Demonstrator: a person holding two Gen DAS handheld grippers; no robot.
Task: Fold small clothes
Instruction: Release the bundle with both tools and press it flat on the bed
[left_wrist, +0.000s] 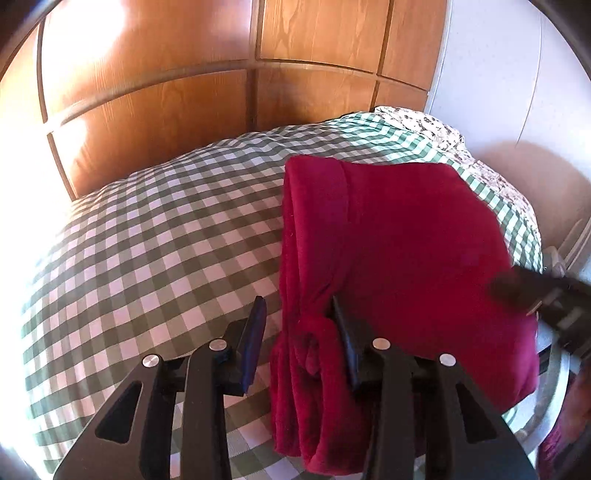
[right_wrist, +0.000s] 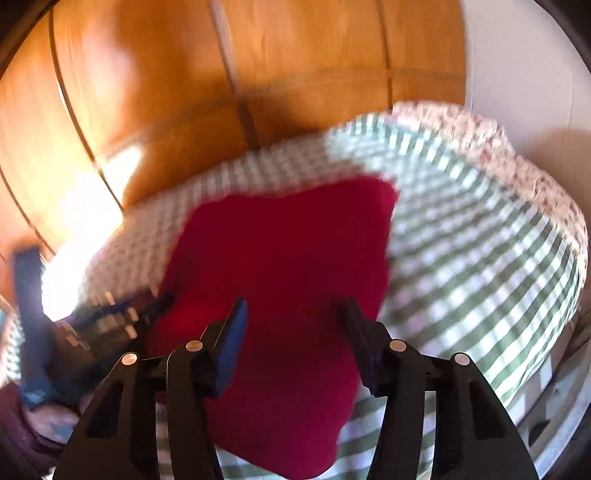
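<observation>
A dark red fleece garment (left_wrist: 406, 236) lies folded on the green and white checked bedspread (left_wrist: 155, 229). Its left edge is rolled into a thick fold (left_wrist: 310, 354). My left gripper (left_wrist: 297, 301) straddles that fold. The right finger (left_wrist: 345, 343) lies against the cloth and the left finger (left_wrist: 255, 332) stands clear of it, so the jaws are open. In the right wrist view, which is blurred, my right gripper (right_wrist: 295, 302) hovers open over the garment (right_wrist: 288, 243) with nothing pinched. It also shows as a dark blur (left_wrist: 524, 291) at the garment's right edge.
Wooden wardrobe doors (left_wrist: 166, 81) rise behind the bed and a white wall (left_wrist: 509, 74) stands to the right. A floral sheet (left_wrist: 436, 125) shows at the bed's far right corner. The checked cover (right_wrist: 480, 258) stretches out on both sides of the garment.
</observation>
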